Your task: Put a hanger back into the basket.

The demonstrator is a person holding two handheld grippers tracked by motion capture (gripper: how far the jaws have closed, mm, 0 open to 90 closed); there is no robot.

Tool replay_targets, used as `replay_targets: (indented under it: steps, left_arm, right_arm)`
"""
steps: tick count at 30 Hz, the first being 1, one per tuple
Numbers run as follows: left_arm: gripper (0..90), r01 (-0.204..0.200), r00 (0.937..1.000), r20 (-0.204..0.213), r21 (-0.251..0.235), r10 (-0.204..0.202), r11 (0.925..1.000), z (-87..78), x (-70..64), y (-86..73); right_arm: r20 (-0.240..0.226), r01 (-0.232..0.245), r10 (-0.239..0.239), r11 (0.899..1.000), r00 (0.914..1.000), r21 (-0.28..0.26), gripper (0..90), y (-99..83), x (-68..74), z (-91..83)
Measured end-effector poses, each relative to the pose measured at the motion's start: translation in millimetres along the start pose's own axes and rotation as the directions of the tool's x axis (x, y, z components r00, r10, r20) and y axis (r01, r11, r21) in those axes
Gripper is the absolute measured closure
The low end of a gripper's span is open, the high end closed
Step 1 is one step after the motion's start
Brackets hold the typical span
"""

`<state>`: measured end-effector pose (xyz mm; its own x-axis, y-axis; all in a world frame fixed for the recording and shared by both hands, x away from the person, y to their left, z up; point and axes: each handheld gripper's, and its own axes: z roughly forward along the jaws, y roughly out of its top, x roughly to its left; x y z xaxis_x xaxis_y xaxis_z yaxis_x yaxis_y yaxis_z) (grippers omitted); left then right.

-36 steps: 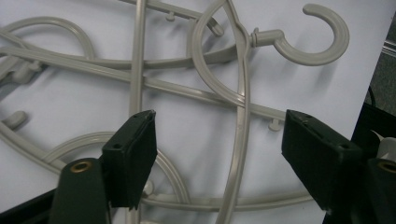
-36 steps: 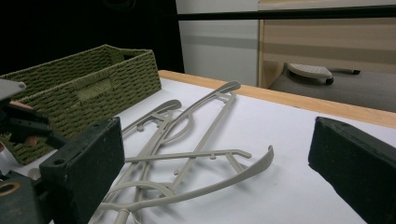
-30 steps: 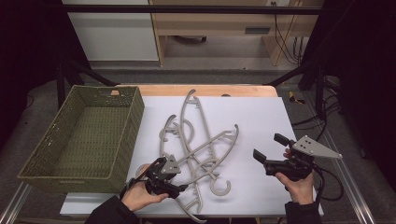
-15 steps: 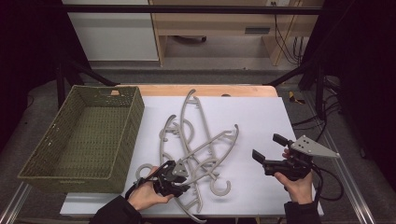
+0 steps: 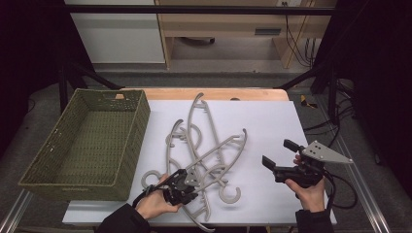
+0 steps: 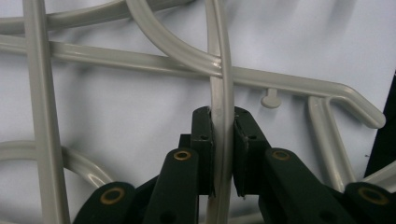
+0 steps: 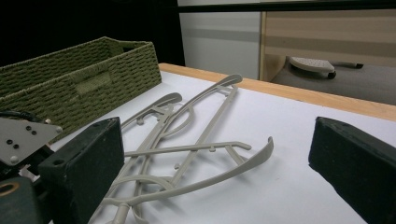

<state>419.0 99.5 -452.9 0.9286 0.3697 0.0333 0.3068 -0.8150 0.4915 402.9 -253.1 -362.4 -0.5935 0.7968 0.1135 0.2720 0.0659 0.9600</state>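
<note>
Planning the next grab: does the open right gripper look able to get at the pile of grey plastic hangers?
Probably yes: the right gripper stands open beside the grey plastic hangers, with only bare white tabletop between them.

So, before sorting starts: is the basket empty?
Empty: the green woven basket shows a bare bottom; the hangers all lie on the table beside it.

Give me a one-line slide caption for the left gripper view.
Left gripper shut on the bar of a grey plastic hanger lying among others on the white table.
</note>
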Motion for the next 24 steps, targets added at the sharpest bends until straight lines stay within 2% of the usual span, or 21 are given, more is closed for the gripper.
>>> replay_targets:
  steps: [11, 12, 15, 18, 21, 24]
  left_arm:
    - [81.6, -0.005, 0.9999, 0.016, -0.01, 0.005, 0.9999, -4.2, -3.6, 1.9]
    - [81.7, 0.004, 0.9996, 0.029, -0.022, -0.003, 0.9997, -6.9, -4.3, 2.7]
    - [81.8, 0.004, 0.9995, 0.032, -0.049, -0.002, 0.9988, -12.0, -6.0, 3.4]
    - [81.9, 0.021, 0.999, 0.041, -0.078, -0.017, 0.9968, -18.7, -6.2, 4.0]
    - [81.9, 0.02, 0.9993, 0.034, -0.086, -0.017, 0.9961, -23.3, -5.0, 3.5]
    - [82.0, 0.037, 0.9991, 0.022, -0.118, -0.035, 0.9923, -30.7, -3.4, 2.2]
  right_arm:
    - [-0.001, -0.003, 0.003, 1.0, 1.0, 0.0, 3.6, 0.3, -0.3, -1.0]
    - [0.001, 0.001, -0.001, 1.0, 1.0, 0.0, 3.6, 0.3, -0.6, -1.0]
    - [0.0, 0.002, -0.002, 1.0, 1.0, -0.001, 3.6, 0.3, -0.8, -1.6]
    - [-0.001, -0.002, 0.002, 1.0, 1.0, -0.001, 3.6, 0.4, -1.0, -2.1]
    - [-0.001, -0.002, 0.002, 1.0, 1.0, -0.002, 3.6, 0.4, -1.3, -2.4]
    - [0.002, -0.003, 0.003, 1.0, 1.0, -0.004, 3.7, 0.1, -2.1, -2.5]
